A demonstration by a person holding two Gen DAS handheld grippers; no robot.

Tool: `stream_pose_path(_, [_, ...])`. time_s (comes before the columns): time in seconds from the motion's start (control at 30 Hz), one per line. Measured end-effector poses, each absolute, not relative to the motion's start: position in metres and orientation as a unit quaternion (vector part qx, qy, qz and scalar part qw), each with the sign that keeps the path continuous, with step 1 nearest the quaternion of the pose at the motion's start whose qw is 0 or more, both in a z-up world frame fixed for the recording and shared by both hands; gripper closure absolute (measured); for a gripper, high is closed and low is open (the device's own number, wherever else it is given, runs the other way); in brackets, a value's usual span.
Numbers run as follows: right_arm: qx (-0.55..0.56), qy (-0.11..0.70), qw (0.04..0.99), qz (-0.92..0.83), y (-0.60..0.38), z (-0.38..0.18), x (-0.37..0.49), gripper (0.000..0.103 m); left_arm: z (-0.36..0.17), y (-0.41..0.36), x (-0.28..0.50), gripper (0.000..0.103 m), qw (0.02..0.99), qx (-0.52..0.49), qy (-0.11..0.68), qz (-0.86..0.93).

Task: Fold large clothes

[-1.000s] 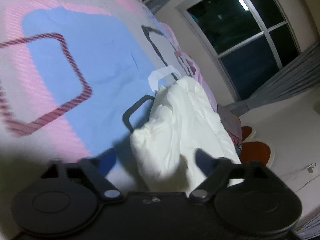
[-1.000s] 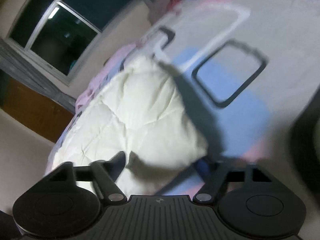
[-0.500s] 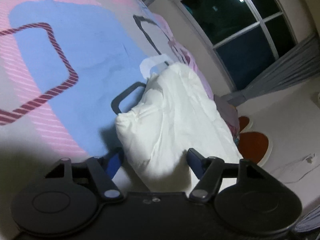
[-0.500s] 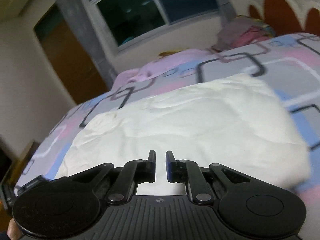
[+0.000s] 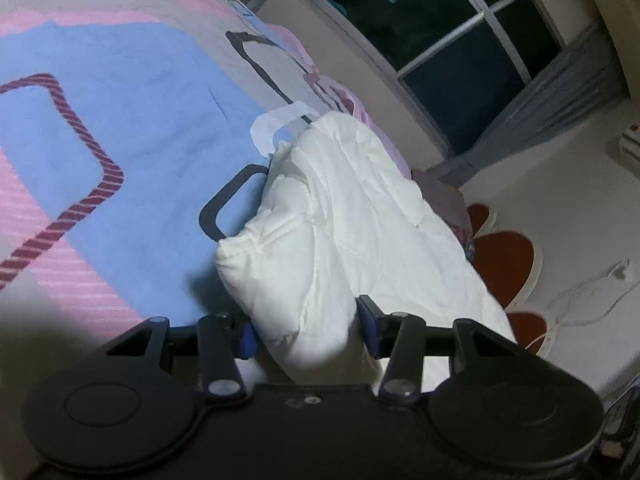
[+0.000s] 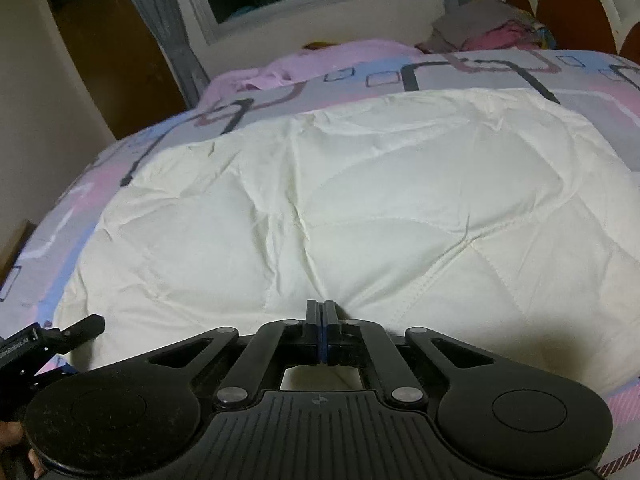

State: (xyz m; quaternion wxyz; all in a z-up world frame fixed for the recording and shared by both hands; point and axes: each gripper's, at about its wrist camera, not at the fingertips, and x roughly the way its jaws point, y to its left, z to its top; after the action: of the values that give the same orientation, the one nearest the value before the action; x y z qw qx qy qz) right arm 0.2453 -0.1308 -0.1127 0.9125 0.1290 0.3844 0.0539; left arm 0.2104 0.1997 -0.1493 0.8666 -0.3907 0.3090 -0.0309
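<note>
A large white quilted comforter (image 6: 340,208) lies spread on a patterned bedsheet (image 6: 80,192) of pink, blue and grey. In the left wrist view its bunched corner (image 5: 320,248) sits between the fingers of my left gripper (image 5: 306,330), which is open around it. My right gripper (image 6: 322,334) is at the comforter's near edge with its jaws pressed together; the fabric puckers toward the tips, so it looks shut on the comforter's edge. The left gripper (image 6: 52,340) shows at the left edge of the right wrist view.
A pile of clothes (image 6: 488,28) lies at the far end of the bed by a red and white headboard (image 6: 568,4). A dark window (image 5: 432,28) with grey curtains and a brown door (image 6: 112,48) stand beyond.
My right gripper swung from the comforter's corner to its near edge and closed. My left gripper moved forward so the bunched corner sits between its open fingers.
</note>
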Motion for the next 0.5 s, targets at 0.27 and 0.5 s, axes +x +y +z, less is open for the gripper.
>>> stream_pose_path(0.27, [0.122,0.382,0.914,0.059,-0.12,-0.11,0.237,0.103,-0.148,0.205,0.214,0.048,0.871,-0.375,0.316,-0.033])
stream_pose_path(0.5, [0.133,0.4,0.905,0.053,-0.123,-0.132,0.249,0.103,-0.136,0.201,0.222,0.079,0.888,-0.354,0.289,-0.053])
